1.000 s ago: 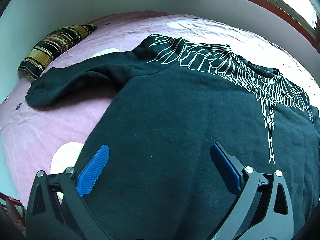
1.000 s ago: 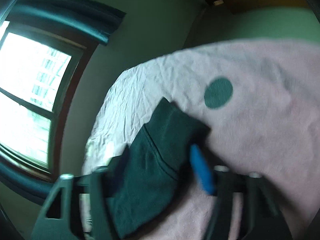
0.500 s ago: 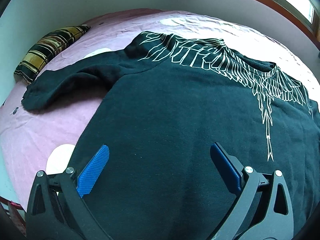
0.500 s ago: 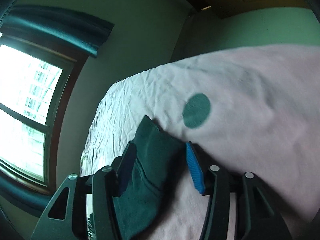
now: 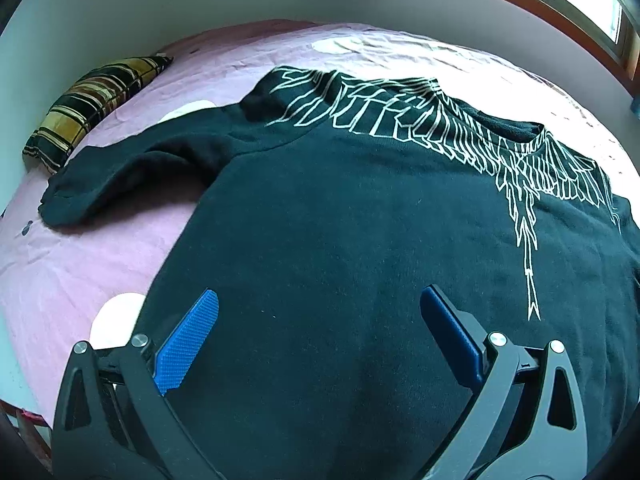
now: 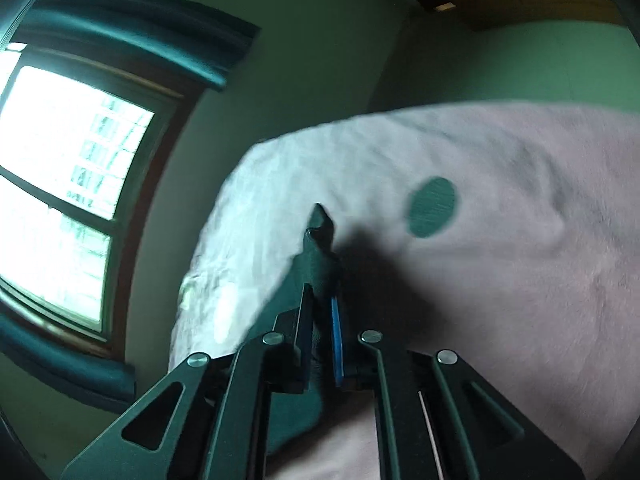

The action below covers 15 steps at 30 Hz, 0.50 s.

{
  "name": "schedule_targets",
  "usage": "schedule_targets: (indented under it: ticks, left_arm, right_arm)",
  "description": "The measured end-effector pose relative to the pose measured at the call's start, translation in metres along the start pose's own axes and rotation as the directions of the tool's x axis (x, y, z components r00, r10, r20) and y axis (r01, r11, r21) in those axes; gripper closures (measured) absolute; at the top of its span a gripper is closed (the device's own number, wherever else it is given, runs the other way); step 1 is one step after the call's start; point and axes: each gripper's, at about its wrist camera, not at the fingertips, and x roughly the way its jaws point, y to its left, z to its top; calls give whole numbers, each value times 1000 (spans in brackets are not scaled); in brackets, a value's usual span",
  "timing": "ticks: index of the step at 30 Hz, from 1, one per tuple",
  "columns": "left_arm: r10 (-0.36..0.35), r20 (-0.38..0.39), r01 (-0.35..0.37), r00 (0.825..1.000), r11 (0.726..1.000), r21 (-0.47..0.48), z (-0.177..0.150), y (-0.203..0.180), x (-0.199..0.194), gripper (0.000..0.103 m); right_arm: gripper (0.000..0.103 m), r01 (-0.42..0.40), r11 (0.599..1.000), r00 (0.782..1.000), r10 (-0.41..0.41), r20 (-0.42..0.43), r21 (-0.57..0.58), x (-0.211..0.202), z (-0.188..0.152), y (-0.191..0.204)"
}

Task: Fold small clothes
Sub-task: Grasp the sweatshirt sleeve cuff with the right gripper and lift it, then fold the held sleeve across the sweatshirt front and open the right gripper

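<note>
A black sweatshirt with a white line print across its shoulders lies flat on the pink bed sheet. Its one sleeve stretches out to the left. My left gripper hovers over the sweatshirt's lower body, jaws wide open, nothing between them. In the right wrist view, my right gripper is shut on the dark sleeve cuff, which sticks out past the fingertips and is lifted a little off the sheet.
A striped yellow and black pillow lies at the bed's far left by the wall. A window with dark curtains stands beside the bed. The sheet carries a dark round spot beyond the cuff.
The right gripper's jaws closed on the sleeve cuff, which lay loose between them before, and it rose slightly with the cuff. The left gripper stayed where it was, open.
</note>
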Motion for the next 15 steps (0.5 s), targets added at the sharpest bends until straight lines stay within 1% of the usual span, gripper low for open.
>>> schedule_targets:
  ticks: [2, 3, 5, 6, 9, 11, 12, 13, 15]
  left_arm:
    - [-4, 2, 4, 1000, 1000, -1, 0, 3, -2, 2]
    - [-4, 2, 4, 1000, 1000, 3, 0, 4, -2, 2]
    - [-1, 5, 1, 1000, 1000, 13, 0, 7, -4, 2]
    - [-3, 9, 2, 1000, 1000, 12, 0, 10, -6, 2]
    - [-7, 19, 7, 1000, 1000, 1, 0, 21, -10, 2]
    - [-6, 29, 6, 1000, 1000, -13, 1, 32, -13, 2]
    - [-5, 34, 5, 999, 1000, -20, 1, 37, -15, 2]
    - [-4, 40, 5, 999, 1000, -28, 1, 42, -18, 2]
    - [-3, 54, 5, 999, 999, -38, 2, 52, -24, 2]
  right_arm:
    - [97, -96, 995, 995, 96, 7, -38, -14, -5, 38]
    - [97, -126, 990, 992, 127, 8, -58, -18, -7, 54]
    - [97, -207, 968, 978, 209, 5, -140, -31, -19, 105]
    - [97, -231, 959, 972, 234, -2, -165, -35, -25, 121]
    - [97, -335, 903, 941, 334, -52, -271, -51, -60, 189]
    - [97, -416, 844, 909, 402, -114, -339, -56, -95, 242]
    - [97, -439, 824, 898, 418, -138, -360, -57, -108, 258]
    - [97, -472, 790, 881, 439, -177, -392, -59, -130, 283]
    - [97, -528, 732, 849, 467, -248, -430, -55, -167, 321]
